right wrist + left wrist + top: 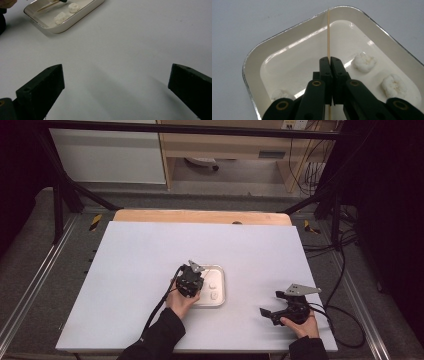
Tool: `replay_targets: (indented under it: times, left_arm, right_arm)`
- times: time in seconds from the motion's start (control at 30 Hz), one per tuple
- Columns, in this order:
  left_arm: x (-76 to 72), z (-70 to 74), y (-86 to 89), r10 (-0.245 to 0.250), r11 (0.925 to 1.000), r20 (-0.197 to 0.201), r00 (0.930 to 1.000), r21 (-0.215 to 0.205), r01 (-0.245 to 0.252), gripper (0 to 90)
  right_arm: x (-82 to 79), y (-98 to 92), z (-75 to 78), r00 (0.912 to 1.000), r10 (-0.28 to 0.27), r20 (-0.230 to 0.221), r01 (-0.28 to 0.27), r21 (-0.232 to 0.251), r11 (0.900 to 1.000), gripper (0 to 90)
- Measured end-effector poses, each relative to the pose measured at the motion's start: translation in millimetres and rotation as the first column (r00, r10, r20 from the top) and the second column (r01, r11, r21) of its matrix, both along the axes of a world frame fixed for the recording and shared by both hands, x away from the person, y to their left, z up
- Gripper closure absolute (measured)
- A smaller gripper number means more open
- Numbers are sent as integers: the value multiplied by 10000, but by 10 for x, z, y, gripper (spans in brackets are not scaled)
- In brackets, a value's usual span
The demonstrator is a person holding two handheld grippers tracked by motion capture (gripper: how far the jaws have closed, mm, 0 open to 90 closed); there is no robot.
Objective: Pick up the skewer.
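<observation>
Wooden skewer (328,35) is pinched tight in the left gripper (329,62) over the tray (252,65), so I'd spear a marshmallow (364,62) dead centre, right gripper (116,82) jaws idling wide open

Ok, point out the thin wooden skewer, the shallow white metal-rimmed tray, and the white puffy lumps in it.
Thin wooden skewer (328,35), left gripper view, mid-shaft above the jaws.
Shallow white metal-rimmed tray (287,37), left gripper view, sloping wall.
White puffy lumps (364,62), left gripper view, centre of one lump.
</observation>
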State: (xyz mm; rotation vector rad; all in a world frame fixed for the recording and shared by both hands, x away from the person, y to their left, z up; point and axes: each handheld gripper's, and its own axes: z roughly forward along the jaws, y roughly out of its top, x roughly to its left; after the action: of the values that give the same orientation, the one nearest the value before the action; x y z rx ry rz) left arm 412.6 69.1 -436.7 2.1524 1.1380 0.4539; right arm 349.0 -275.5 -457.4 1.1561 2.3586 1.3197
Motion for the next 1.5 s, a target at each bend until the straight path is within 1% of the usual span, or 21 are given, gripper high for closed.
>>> replay_targets:
  times: [0.2,0.27,0.4,0.57,0.6,0.63,0.67,0.77,0.8,0.83,0.87,0.9,0.93,1.0,1.07,1.1,1.2,1.23,1.33,1.43,1.5]
  left_arm:
    - [-56,130,108,-581,9980,186,9981,-236,586,886]
    - [-78,180,161,-934,9947,210,9954,-420,942,886]
    - [-104,275,259,-1469,9886,225,9889,-305,1475,886]
    - [-133,372,346,-2277,9735,208,9735,-157,2281,886]
    - [-140,382,352,-2411,9703,207,9703,-163,2415,886]
    - [-158,397,354,-2724,9621,208,9619,-65,2726,886]
    - [-158,397,354,-2724,9621,208,9619,-65,2726,886]
    - [-187,412,342,-3093,9510,193,9508,105,3092,886]
    - [-200,431,337,-3365,9416,130,9416,204,3362,886]
    - [-200,431,337,-3365,9416,130,9416,204,3362,886]
    - [-205,440,332,-3436,9390,132,9390,212,3433,886]
    - [-210,464,325,-3625,9316,70,9320,311,3621,886]
    - [-210,464,325,-3625,9316,70,9320,311,3621,886]
    - [-223,498,306,-3912,9197,-29,9203,343,3910,886]
    - [-227,509,299,-3986,9163,-57,9171,389,3985,886]
    - [-233,527,279,-4141,9092,-187,9100,396,4145,886]
    - [-244,549,240,-4379,8967,-388,8982,534,4395,886]
    - [-244,549,240,-4379,8967,-388,8982,534,4395,886]
    - [-269,575,176,-4614,8833,-524,8856,663,4641,886]
    - [-284,593,117,-4773,8740,-562,8769,728,4804,886]
    - [-291,598,95,-4809,8719,-597,8747,725,4843,886]
  right_arm:
    - [-3,3,4,10000,20,42,-20,-28,10000,12]
    - [-6,8,8,10000,22,46,-22,-5,10000,12]
    - [-8,32,37,9997,116,211,-113,-150,9998,8]
    - [-9,79,80,9990,189,415,-175,-321,9993,7]
    - [-7,118,104,9984,258,498,-235,-461,9987,7]
    - [-9,140,112,9979,269,585,-235,-584,9980,7]
    - [-10,165,122,9976,267,639,-221,-717,9972,7]
    - [-14,208,146,9965,386,742,-305,-1063,9939,7]
    - [-18,252,172,9946,553,881,-432,-1336,9901,8]
    - [-18,252,172,9946,553,881,-432,-1336,9901,8]
    - [-28,305,206,9920,685,1058,-499,-1697,9842,10]
    - [-33,331,223,9901,779,1167,-552,-1867,9809,11]
    - [-36,358,240,9876,888,1294,-609,-2057,9767,11]
    - [-46,413,274,9826,1090,1503,-690,-2492,9660,11]
    - [-59,465,308,9784,1284,1621,-779,-2862,9550,14]
    - [-65,492,324,9757,1377,1705,-804,-3058,9487,15]
    - [-75,574,368,9654,1750,1932,-978,-3538,9302,22]
    - [-78,601,382,9621,1864,1990,-1026,-3690,9237,28]
    - [-84,680,418,9535,2172,2091,-1167,-4081,9054,33]
    - [-77,744,442,9417,2505,2244,-1303,-4435,8868,41]
    - [-74,786,456,9370,2652,2273,-1347,-4652,8749,46]
